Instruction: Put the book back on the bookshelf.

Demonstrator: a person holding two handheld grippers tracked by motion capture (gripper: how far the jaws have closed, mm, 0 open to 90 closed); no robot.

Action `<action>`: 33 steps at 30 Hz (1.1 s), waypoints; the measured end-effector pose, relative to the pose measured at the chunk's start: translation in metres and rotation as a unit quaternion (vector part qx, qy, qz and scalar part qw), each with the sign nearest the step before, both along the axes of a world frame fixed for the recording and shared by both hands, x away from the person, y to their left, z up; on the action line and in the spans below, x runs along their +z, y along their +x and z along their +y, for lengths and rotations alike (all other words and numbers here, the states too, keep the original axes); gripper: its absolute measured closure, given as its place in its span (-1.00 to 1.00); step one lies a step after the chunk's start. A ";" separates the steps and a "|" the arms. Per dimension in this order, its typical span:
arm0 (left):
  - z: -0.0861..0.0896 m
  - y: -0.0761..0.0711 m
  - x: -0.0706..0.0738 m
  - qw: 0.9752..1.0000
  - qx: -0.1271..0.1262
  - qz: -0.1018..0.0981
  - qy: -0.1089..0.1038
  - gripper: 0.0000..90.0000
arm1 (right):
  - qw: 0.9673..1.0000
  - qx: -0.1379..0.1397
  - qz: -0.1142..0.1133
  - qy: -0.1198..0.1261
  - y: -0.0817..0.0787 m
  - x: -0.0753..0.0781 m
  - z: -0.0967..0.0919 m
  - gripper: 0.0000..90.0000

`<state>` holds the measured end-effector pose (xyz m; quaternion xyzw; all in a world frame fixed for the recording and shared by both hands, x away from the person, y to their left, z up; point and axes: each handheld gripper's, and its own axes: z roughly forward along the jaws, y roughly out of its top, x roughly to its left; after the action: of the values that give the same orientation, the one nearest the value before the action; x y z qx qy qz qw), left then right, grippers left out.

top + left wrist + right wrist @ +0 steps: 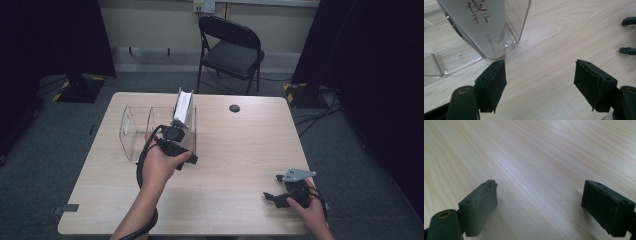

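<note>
While both hand-held grippers [540,72] [546,202] gape empty, a white tube [482,25] leans in a clear organizer [132,137]

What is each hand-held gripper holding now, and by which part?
Nothing. The left hand-held gripper is open beside the white tube in the clear organizer; the right hand-held gripper is open over bare table.

My light wooden table [240,150] has a small round black disc [234,108] near its far edge. Behind it there's a black folding metal chair [230,50] on grey carpet [30,165].
</note>
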<state>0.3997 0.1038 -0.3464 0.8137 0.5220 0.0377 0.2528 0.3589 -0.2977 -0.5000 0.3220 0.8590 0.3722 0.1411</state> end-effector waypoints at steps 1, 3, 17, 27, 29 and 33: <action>0.000 0.000 -0.001 1.000 -0.004 0.001 -0.002 -0.43 | 1.000 0.000 0.000 0.000 0.000 0.000 0.000 -0.74; -0.002 -0.001 -0.003 1.000 -0.006 0.002 -0.003 -0.43 | 1.000 0.000 0.000 0.000 0.000 0.000 0.000 -0.74; -0.012 -0.006 -0.018 1.000 -0.018 0.008 -0.018 -0.43 | 1.000 0.000 -0.001 0.000 0.000 0.000 0.000 -0.74; -0.017 -0.010 -0.027 0.999 -0.022 0.011 -0.022 -0.43 | 1.000 0.000 0.000 0.000 0.000 0.000 0.000 -0.74; -0.018 -0.010 -0.029 0.999 -0.025 0.012 -0.021 -0.43 | 1.000 0.000 -0.001 0.000 0.000 0.000 0.000 -0.74; -0.020 -0.012 -0.032 0.999 -0.030 0.015 -0.023 -0.43 | 1.000 0.000 0.000 0.000 0.000 0.000 0.000 -0.74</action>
<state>0.3877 0.0842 -0.3783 0.8234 0.5019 0.0060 0.2645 0.3588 -0.2978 -0.5000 0.3218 0.8590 0.3722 0.1412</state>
